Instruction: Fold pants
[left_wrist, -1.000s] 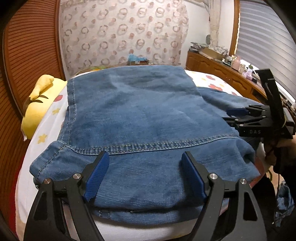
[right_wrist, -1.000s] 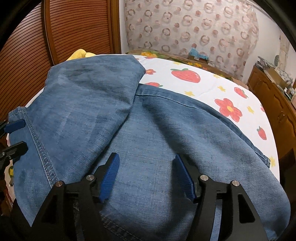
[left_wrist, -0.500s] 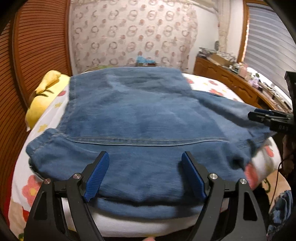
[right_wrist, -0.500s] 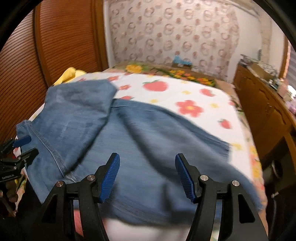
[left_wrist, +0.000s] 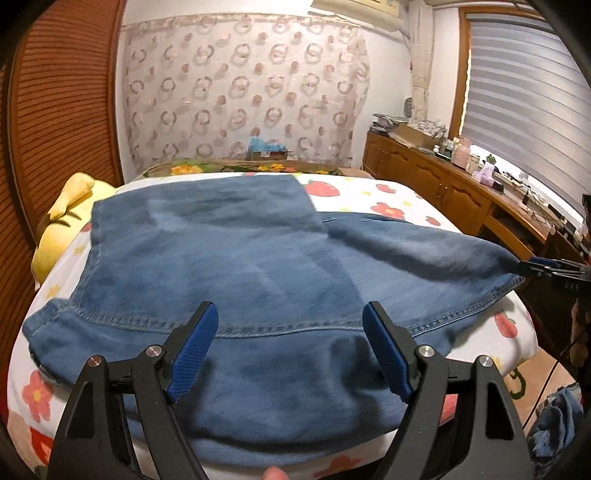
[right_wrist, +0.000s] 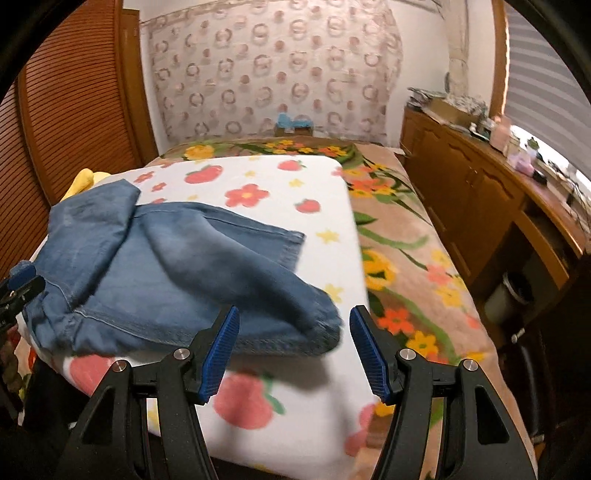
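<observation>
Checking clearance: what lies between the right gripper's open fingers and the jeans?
Right wrist view: only bare strawberry-print blanket lies between the right gripper and the jeans.

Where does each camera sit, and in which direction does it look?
Left wrist: on the left gripper, looking along its open fingers over the jeans toward the patterned curtain; the right gripper shows at the right edge.
Right wrist: on the right gripper, fingers open, looking over the jeans and strawberry blanket; the left gripper shows at the left edge.
Shared: jeans, blanket, curtain, wooden cabinets.
</observation>
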